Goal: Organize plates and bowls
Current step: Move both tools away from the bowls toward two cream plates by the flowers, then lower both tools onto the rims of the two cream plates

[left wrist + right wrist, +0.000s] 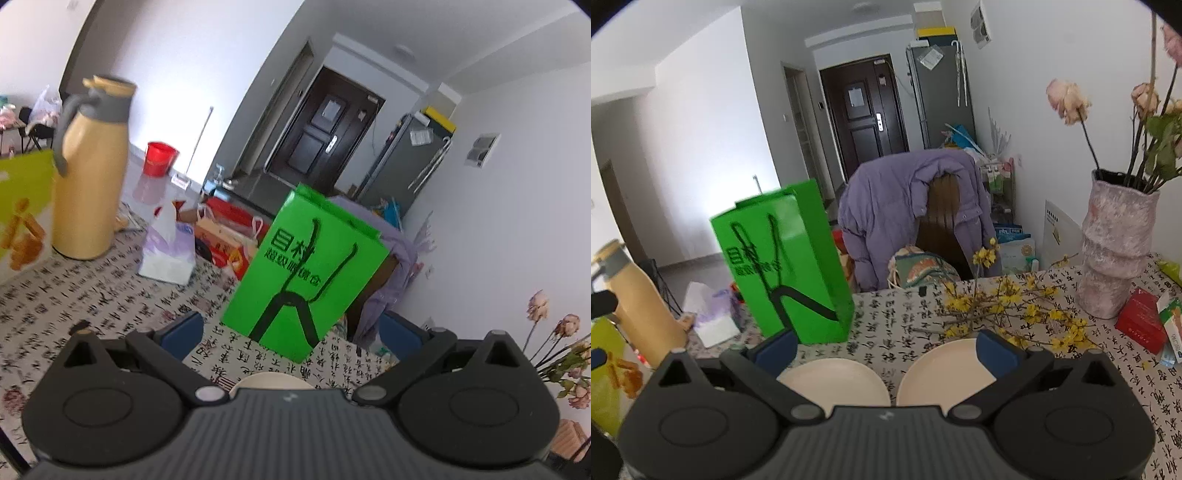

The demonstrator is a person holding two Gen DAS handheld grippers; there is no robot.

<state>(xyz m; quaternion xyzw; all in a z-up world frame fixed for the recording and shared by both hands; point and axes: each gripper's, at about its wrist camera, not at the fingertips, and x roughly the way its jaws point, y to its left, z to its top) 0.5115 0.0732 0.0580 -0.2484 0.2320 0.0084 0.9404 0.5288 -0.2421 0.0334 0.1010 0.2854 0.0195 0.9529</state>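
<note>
Item: two cream plates — left plate (833,382), right plate (947,373) — side by side on the table (886,317), just below your right gripper (886,349). They look rigid, smooth, likely slippery and breakable; pinch at the rim. Both grippers, left gripper (291,334) included, have fingers wide, empty.
</note>
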